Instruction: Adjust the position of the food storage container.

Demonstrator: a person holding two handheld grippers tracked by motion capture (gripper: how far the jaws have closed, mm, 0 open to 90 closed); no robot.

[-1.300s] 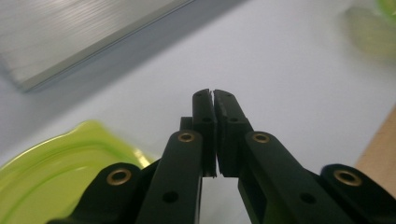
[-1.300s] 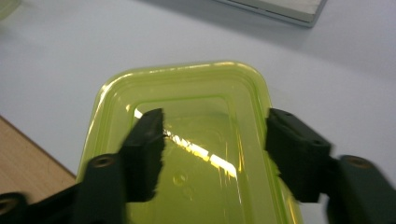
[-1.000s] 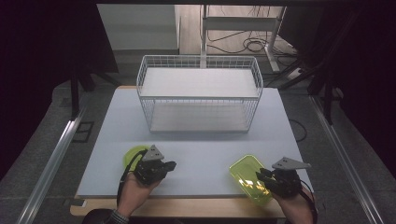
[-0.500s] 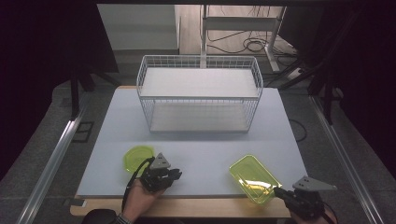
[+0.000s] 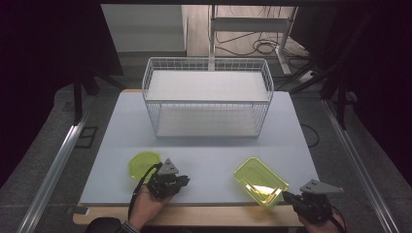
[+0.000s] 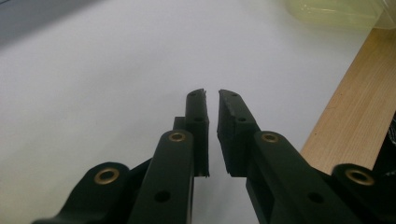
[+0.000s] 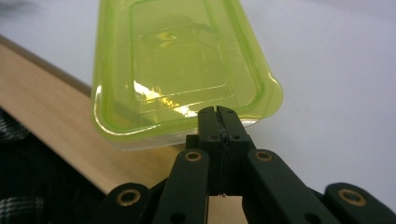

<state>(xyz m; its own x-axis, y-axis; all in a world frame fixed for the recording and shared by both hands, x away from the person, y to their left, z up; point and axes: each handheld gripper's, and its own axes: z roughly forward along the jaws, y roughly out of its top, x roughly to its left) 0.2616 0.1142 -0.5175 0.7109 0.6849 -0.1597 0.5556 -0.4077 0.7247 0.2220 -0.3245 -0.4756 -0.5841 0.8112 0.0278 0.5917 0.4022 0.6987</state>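
A rectangular yellow-green container (image 5: pixel 260 180) lies near the table's front edge, its near corner over the wooden strip. My right gripper (image 5: pixel 285 195) is shut, its tips (image 7: pixel 217 109) right at the near rim of the container (image 7: pixel 177 60); I cannot tell whether they touch it. A round yellow-green lid (image 5: pixel 141 165) lies front left. Just right of it my left gripper (image 5: pixel 186 180) points along the white mat. Its jaws (image 6: pixel 212 93) have just been closing and stand all but together, a thin slit between the pads and nothing in it.
A white wire basket (image 5: pixel 209 97) with a shelf stands at the back middle of the white mat (image 5: pixel 209 145). A wooden strip (image 5: pixel 218 213) runs along the front edge. The container's end (image 6: pixel 336 11) shows far off in the left gripper view.
My right gripper has drawn back from beside the container toward the near right, past the table's front edge. The container and the left hand have barely shifted.
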